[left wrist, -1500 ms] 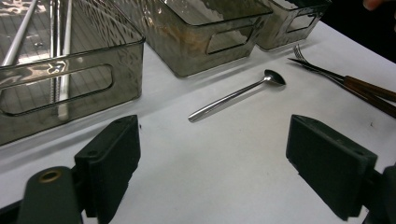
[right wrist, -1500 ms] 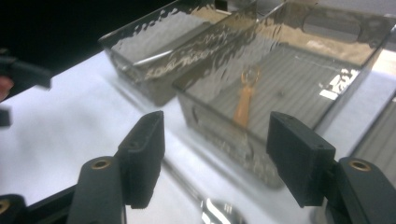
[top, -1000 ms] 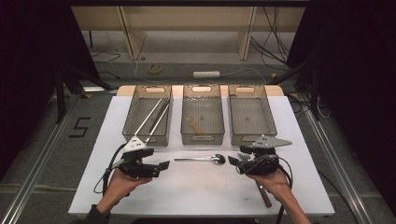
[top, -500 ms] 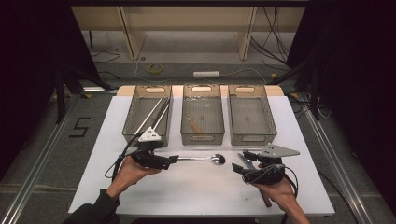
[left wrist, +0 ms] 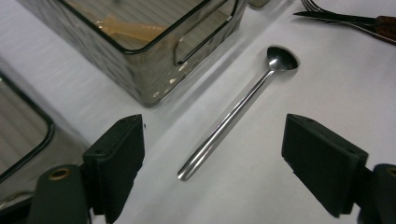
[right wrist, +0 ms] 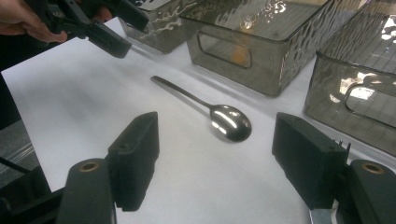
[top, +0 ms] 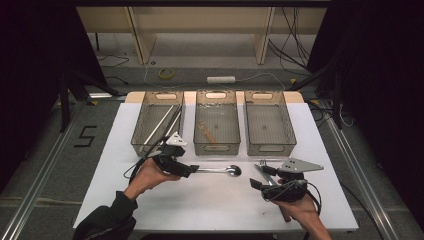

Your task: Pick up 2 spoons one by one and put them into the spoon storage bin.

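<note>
Since the earlier frame your left tool point(top: 192, 171) has travelled across the worktop point(top: 215, 205) toward the spoon point(top: 220, 170), and its tips now stand at the handle end; your right tool point(top: 257, 179) has drawn back a little and turned. Sorting looks partly done: long rods already lie in the left bin point(top: 158, 122), a pale wooden piece in the middle bin point(top: 216, 122), while the right bin point(top: 269, 124) appears bare. Spoon and fork point(top: 264, 172) remain to be lifted. In the left gripper view, the left tool point(left wrist: 212, 163) is spread wide with nothing gripped; the spoon point(left wrist: 233, 116) lies on the sheet between the two pads, handle tip nearest, bowl pointing away, untouched. In the right gripper view, the right tool point(right wrist: 215, 161) also stands wide and empty, the spoon bowl point(right wrist: 230, 122) just ahead of it, the fork close by its right jaw. Closing on the handle is probably your next step.
</note>
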Available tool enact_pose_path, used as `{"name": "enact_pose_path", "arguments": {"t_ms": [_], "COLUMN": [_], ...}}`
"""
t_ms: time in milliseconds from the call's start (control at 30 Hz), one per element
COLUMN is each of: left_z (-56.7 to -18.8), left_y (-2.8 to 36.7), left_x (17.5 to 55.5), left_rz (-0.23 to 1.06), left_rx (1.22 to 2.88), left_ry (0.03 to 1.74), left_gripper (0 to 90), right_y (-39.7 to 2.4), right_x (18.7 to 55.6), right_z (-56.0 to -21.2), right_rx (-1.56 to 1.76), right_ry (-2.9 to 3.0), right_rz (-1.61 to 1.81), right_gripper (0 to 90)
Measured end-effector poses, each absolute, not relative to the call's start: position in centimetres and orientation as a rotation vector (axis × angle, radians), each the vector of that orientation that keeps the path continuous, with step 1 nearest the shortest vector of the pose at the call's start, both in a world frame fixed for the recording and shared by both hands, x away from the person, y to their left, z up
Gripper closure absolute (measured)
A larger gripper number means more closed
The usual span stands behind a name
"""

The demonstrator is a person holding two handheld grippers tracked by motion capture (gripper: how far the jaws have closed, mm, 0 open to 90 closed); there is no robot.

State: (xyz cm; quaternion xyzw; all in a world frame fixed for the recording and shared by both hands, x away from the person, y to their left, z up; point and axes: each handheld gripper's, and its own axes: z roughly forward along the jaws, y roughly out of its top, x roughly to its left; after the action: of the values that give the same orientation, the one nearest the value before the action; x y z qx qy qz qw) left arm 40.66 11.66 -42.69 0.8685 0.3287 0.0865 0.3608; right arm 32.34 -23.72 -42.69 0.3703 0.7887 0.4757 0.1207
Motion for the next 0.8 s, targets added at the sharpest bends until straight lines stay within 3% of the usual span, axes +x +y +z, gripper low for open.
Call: {"name": "enact_pose_path", "arguments": {"t_ms": [800], "left_z": [-43.6], "left_y": [8.7], "left_x": [42.8], "left_rz": [0.154], "left_rx": [2.460], "left_ry": [0.757], "left_gripper": [35.2], "right_y": [-24.0], "right_x": [32.3], "right_z": [-42.8], "right_rx": [1.085], "right_ry": [2.304], "right_rz": [1.395], "right_gripper": [32.8]}}
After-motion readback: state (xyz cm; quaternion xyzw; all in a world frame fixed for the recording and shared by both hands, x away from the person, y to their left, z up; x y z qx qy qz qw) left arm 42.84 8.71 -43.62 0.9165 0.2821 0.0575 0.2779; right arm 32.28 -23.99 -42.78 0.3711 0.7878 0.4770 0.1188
